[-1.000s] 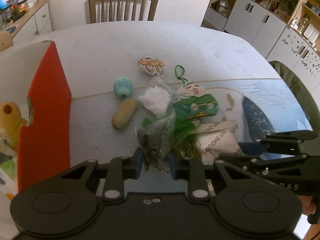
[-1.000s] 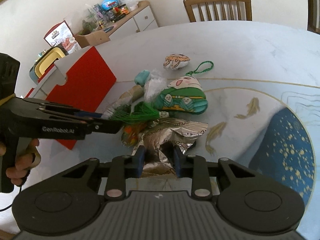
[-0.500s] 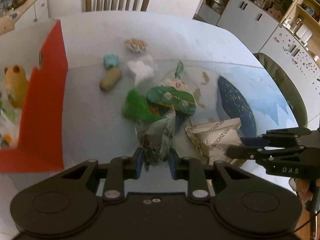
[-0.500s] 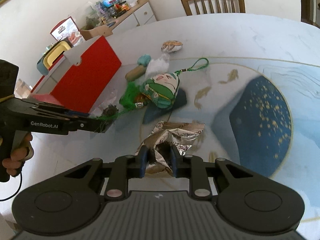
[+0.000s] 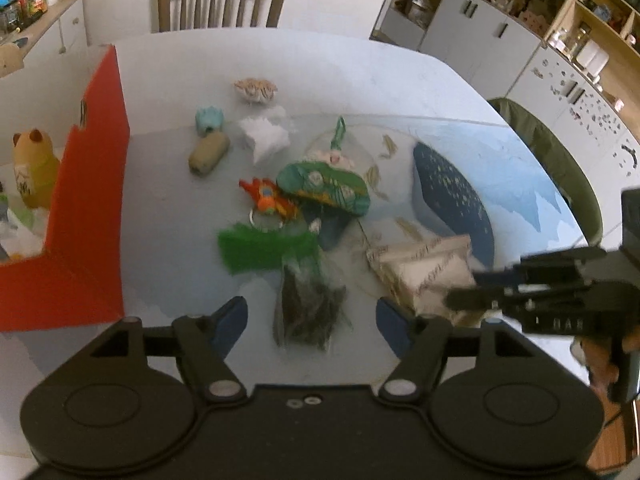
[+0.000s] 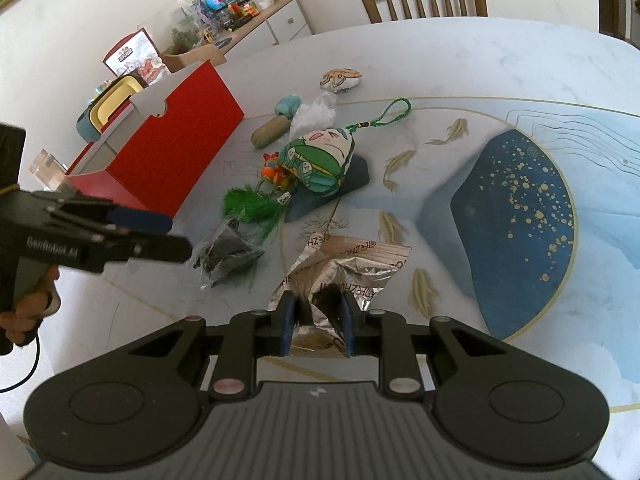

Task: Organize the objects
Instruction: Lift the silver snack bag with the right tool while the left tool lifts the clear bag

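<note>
silver foil crumples between the blue pads of my right claw (image 6: pixel 315 320), which is pinched down on the near edge of the foil pouch (image 6: pixel 344 260); the pouch rests on the counter (image 6: pixel 460 64) in front of me, its far end printed with lettering. my left claw (image 5: pixel 311 318) is spread wide with nothing in it, and the clear bag (image 5: pixel 308 308) of dark bits lies on the counter between its fingers, touching neither. just beyond that bag is the green tassel (image 5: pixel 264 248), and past it the small orange toy (image 5: pixel 268 202) and the green sachet (image 5: pixel 324 186) with its green cord, the sachet lying partly on a dark patch of the counter's print. farther back are a tan cylinder (image 5: pixel 209 154), a teal piece (image 5: pixel 209 119) just behind it, a white crinkled bag (image 5: pixel 266 136) beside them, and a patterned stone (image 5: pixel 255 89) at the far edge of the group. to my left stands the red box (image 5: pixel 92 200), open on top, with a yellow bear figure (image 5: pixel 34 168) inside. a wooden chair (image 5: pixel 222 2) sits at the far side of the counter. from the right view, my left hand (image 6: pixel 28 312) shows under the left tool's grip.
</note>
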{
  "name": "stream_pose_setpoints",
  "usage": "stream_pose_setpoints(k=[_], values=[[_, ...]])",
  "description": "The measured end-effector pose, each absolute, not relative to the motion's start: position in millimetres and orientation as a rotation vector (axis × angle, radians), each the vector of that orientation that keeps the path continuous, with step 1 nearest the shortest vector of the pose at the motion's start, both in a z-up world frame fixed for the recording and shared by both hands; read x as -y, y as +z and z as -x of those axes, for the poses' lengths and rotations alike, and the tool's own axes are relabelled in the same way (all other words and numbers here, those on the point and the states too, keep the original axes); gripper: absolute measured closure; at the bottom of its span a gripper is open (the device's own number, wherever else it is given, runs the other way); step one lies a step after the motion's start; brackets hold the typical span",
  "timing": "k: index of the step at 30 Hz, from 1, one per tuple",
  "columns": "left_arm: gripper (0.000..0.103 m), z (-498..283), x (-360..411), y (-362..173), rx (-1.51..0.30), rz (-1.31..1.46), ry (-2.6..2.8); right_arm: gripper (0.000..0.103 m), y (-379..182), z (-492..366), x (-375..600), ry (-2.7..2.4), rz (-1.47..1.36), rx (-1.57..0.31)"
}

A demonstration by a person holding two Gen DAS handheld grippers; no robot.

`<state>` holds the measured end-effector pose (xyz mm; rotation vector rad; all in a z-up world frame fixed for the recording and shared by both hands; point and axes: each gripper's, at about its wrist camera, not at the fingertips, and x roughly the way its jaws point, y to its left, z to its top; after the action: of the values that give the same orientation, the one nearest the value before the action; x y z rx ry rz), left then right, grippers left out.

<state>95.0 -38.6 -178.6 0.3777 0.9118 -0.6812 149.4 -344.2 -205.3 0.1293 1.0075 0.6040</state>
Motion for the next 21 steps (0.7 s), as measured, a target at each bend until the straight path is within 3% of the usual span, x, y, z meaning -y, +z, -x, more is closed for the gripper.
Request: stream_pose_setpoints(k=[5,12,21], values=[[0.042,-101,53,-194,-0.932,-0.438,-0.69,0.08,-205,-149,344,0.604,-0.13,-1.008],[0.066,-106,57,-207,-0.939,-0.47,-0.668,0.08,-205,-150,345,0.6,-0.134,-1.007],[0.076,-102,54,-205,-0.921,-0.472,-0.657,0.08,-206,-149,344,0.59,-0.138,-1.002]])
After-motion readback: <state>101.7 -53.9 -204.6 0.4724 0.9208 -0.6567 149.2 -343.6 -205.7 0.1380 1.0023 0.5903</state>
